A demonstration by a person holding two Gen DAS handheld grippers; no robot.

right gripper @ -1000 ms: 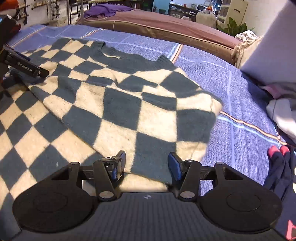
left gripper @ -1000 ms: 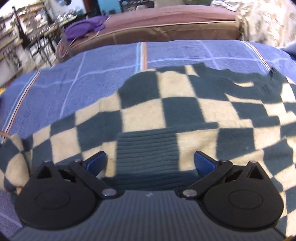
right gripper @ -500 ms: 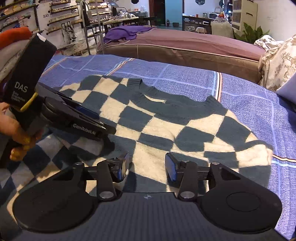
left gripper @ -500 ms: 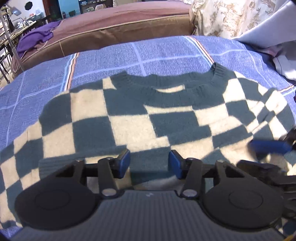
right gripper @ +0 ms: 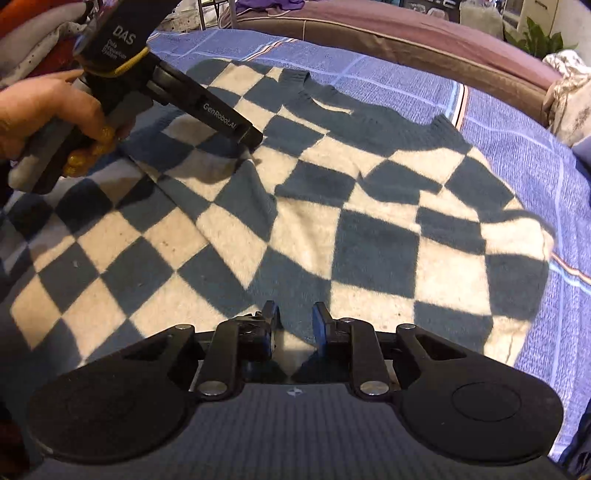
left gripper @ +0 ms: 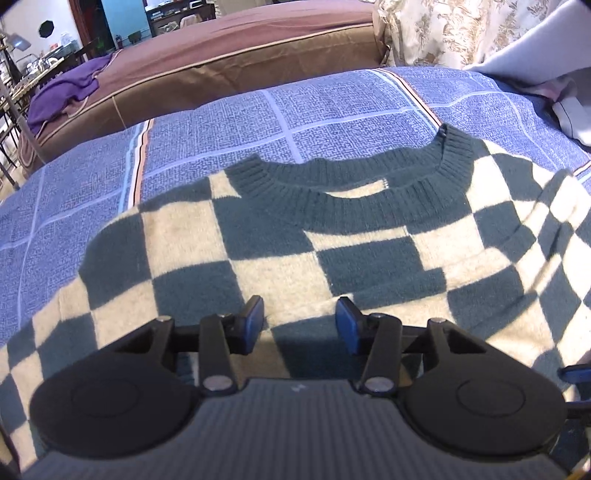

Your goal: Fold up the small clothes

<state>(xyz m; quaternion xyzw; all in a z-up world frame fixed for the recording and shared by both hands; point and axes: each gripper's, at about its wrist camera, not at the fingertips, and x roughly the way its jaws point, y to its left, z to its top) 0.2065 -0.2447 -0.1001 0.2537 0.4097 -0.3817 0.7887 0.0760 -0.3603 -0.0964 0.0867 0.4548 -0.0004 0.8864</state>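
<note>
A dark-green and cream checkered knit sweater [left gripper: 280, 254] lies on the blue bedspread [left gripper: 207, 147], ribbed collar [left gripper: 351, 177] away from me, one sleeve folded across the body [right gripper: 236, 206]. My left gripper [left gripper: 299, 321] is over the folded sleeve, fingers apart with cloth between them; in the right wrist view [right gripper: 255, 144] its tip touches the sleeve. My right gripper [right gripper: 294, 321] hovers low over the sweater's body with its fingers a narrow gap apart, gripping nothing.
A brown mattress [left gripper: 229, 62] with a purple garment [left gripper: 70, 88] borders the far side. Floral bedding [left gripper: 443, 29] and pale cloths [left gripper: 569, 114] lie at the right. A stack of clothes [right gripper: 33, 33] is at the far left.
The left gripper carried the sleeve across the sweater and its fingers have widened. The right gripper's fingers have narrowed and it has moved over the sweater's body.
</note>
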